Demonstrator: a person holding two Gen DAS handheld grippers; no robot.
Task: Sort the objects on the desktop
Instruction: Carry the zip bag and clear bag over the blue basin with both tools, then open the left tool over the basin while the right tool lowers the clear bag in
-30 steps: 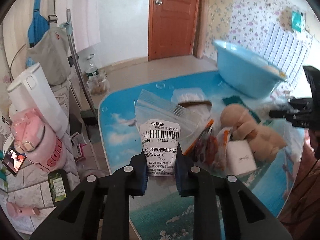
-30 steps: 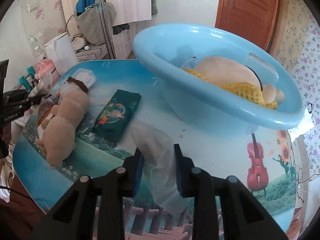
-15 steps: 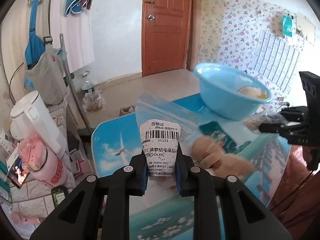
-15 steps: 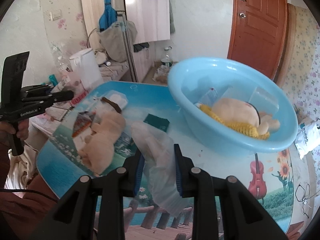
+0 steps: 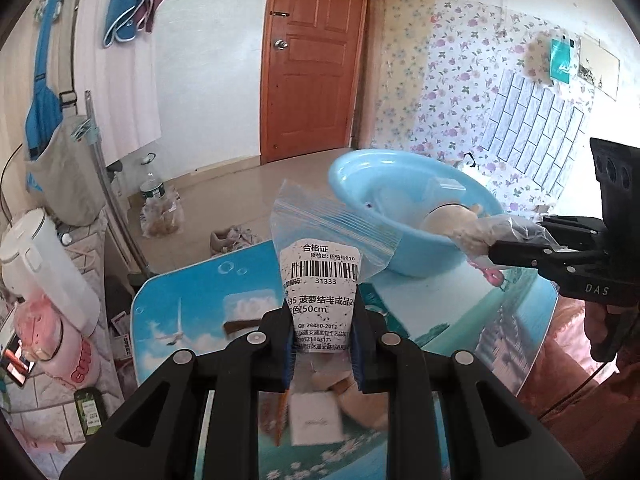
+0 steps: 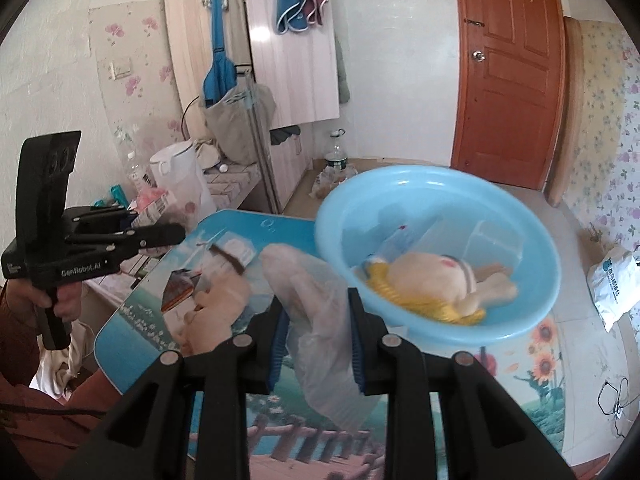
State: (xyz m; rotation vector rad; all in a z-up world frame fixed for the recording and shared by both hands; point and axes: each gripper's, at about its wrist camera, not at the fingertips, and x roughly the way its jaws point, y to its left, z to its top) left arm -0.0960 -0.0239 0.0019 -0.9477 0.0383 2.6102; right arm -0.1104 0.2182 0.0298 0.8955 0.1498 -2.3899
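Note:
My left gripper (image 5: pixel 322 344) is shut on a clear zip bag (image 5: pixel 320 256) with a white barcode label, held high above the table (image 5: pixel 192 304). My right gripper (image 6: pixel 316 340) is shut on a crumpled clear plastic bag (image 6: pixel 316 304), also raised; it shows in the left wrist view (image 5: pixel 516 254) beside the blue basin. The blue basin (image 6: pixel 528 240) holds a plush doll (image 6: pixel 436 284) with yellow trim. A beige plush toy (image 6: pixel 216 304) lies on the table under the grippers.
A white card (image 5: pixel 314 420) and a small white bag with a brown band (image 6: pixel 232 252) lie on the table. A white kettle (image 5: pixel 44 264) and a pink container (image 5: pixel 60 348) stand on a side counter at left. An orange door (image 5: pixel 316 56) is behind.
Both grippers have risen well above the table with their bags still held. The basin and table now look lower and farther in both views.

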